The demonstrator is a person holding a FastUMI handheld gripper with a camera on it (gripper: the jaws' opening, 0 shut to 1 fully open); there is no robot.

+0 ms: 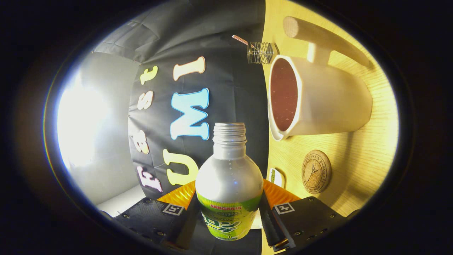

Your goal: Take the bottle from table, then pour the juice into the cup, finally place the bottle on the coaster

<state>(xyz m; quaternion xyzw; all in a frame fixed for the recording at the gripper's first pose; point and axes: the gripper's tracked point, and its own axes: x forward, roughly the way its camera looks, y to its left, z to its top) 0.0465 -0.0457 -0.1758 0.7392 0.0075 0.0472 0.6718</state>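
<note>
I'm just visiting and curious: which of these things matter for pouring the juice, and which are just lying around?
In the job:
- bottle, open-topped, clamped between the gripper fingers
- cup with the long handle
- cork coaster

Lying about:
- small wire basket beyond the cup
- small white tag beside the coaster

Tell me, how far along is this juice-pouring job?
Done: the silver aluminium bottle with the green label is off the table, clamped between the tongs. In hand: the whole view is tipped, as if pouring into the white ceramic cup, though no stream shows. Left: setting the bottle on the round cork coaster.
</note>
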